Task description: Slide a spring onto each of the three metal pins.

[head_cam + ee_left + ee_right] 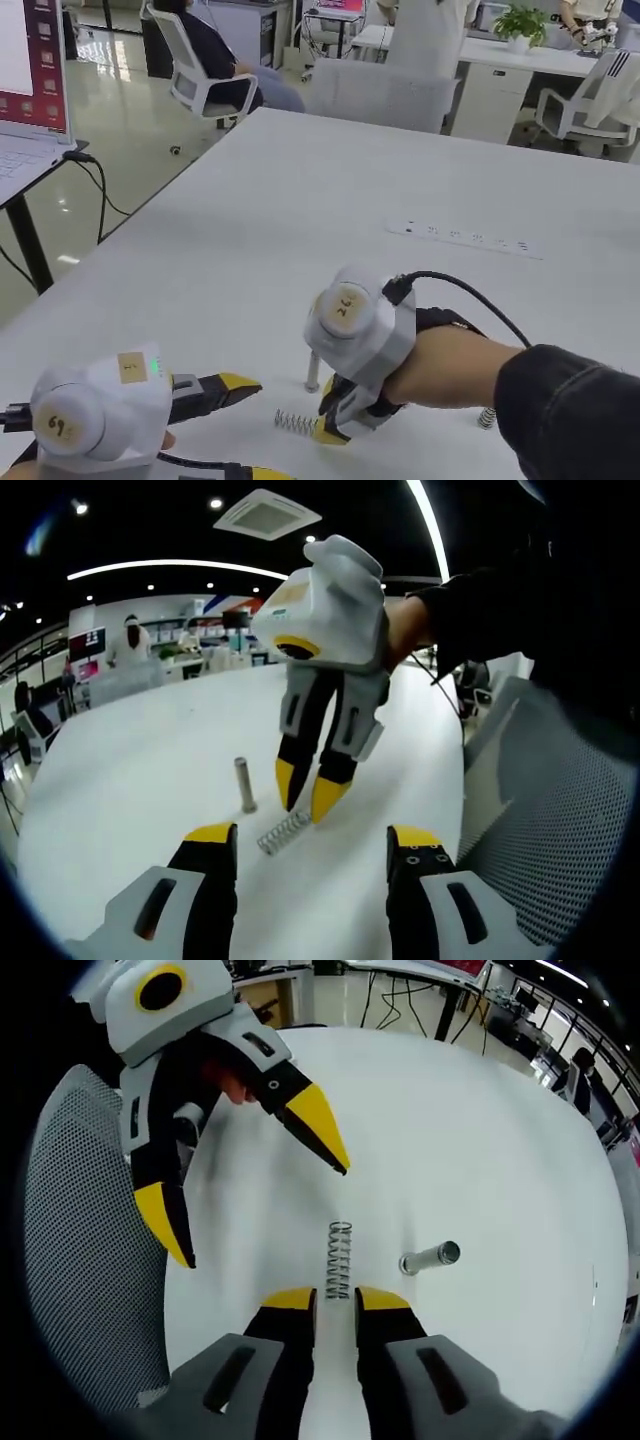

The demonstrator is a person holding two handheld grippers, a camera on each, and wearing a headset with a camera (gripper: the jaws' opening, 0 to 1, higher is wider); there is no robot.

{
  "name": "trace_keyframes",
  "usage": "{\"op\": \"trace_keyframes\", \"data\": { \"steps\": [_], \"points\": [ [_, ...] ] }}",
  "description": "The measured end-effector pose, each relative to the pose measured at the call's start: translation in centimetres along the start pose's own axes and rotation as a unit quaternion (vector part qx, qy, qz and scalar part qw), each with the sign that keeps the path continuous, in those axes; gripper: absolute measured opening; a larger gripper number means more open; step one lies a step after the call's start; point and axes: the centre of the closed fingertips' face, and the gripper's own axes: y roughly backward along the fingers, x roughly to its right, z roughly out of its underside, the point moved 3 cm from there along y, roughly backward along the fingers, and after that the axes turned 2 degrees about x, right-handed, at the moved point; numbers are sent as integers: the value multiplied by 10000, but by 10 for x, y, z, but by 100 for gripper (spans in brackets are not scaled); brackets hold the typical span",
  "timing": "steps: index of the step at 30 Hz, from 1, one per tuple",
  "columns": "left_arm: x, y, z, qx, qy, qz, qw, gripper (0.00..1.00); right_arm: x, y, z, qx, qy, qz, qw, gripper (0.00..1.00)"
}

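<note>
A short metal pin (pixel 313 370) (pixel 243 783) (pixel 430 1257) stands upright on the white table (pixel 300 220). A small spring (pixel 295 422) (pixel 283 832) (pixel 340 1258) lies flat on the table beside it. My right gripper (pixel 325 432) (pixel 305 792) (pixel 337 1300) points down at the spring's near end. Its jaws are narrowed to a small gap, with the spring's end just between the tips and a sliver of room on each side. My left gripper (pixel 262 428) (pixel 312 838) (pixel 255 1210) is wide open and holds nothing, facing the spring from the left. A second spring (pixel 487 417) lies past the right forearm.
A white power strip (pixel 465 238) lies flat further back on the table. A laptop (pixel 30 80) sits on a stand at the far left. A grey mesh chair (pixel 560 810) (pixel 90 1260) is at the table's near edge. People sit at desks beyond.
</note>
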Motion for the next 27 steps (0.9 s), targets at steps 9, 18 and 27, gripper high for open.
{"op": "trace_keyframes", "data": {
  "steps": [9,18,27],
  "points": [
    [-1,0,0,-3,12,-4,10000,55,2,-6,-1,-105,56,22,9999,11],
    [-2,2,2,-7,36,-19,10000,54,2,-9,0,-190,52,2,9998,8],
    [-2,2,1,-6,23,-8,10000,54,-1,-7,2,-241,47,3,9997,8]
  ]
}}
